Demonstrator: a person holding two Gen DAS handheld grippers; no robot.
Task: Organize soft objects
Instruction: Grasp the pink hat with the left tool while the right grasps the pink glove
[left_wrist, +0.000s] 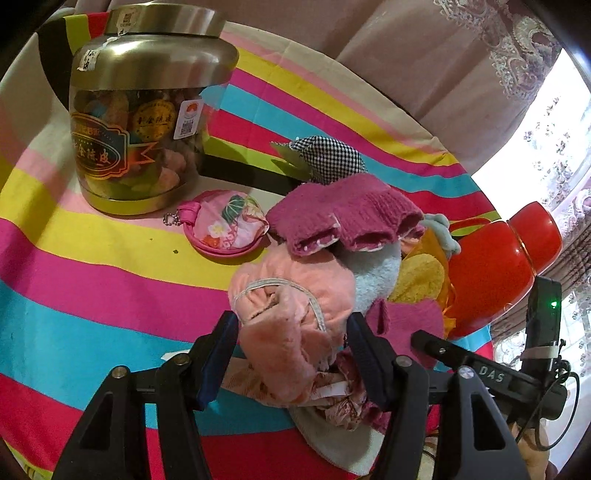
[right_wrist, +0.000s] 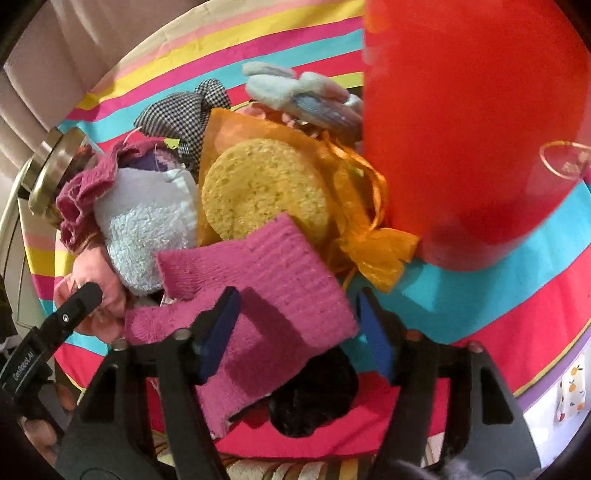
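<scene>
A heap of soft things lies on the striped cloth (left_wrist: 92, 266). In the left wrist view my left gripper (left_wrist: 291, 325) stands open around a peach plush piece (left_wrist: 295, 295), its pads on either side. A magenta knit cloth (left_wrist: 347, 210), a pale blue plush (left_wrist: 376, 280), a checked fabric piece (left_wrist: 328, 158) and a yellow sponge (left_wrist: 417, 277) lie beyond. In the right wrist view my right gripper (right_wrist: 297, 304) is open over a magenta knit piece (right_wrist: 273, 280), with the yellow sponge (right_wrist: 262, 192) in an orange mesh bag (right_wrist: 365, 240) ahead.
A large jar with a metal lid (left_wrist: 144, 110) stands at the back left. A round floral pouch (left_wrist: 225, 221) lies in front of it. A red bottle (left_wrist: 506, 266) lies at the right of the heap, close to my right gripper (right_wrist: 472, 122). Curtains hang behind.
</scene>
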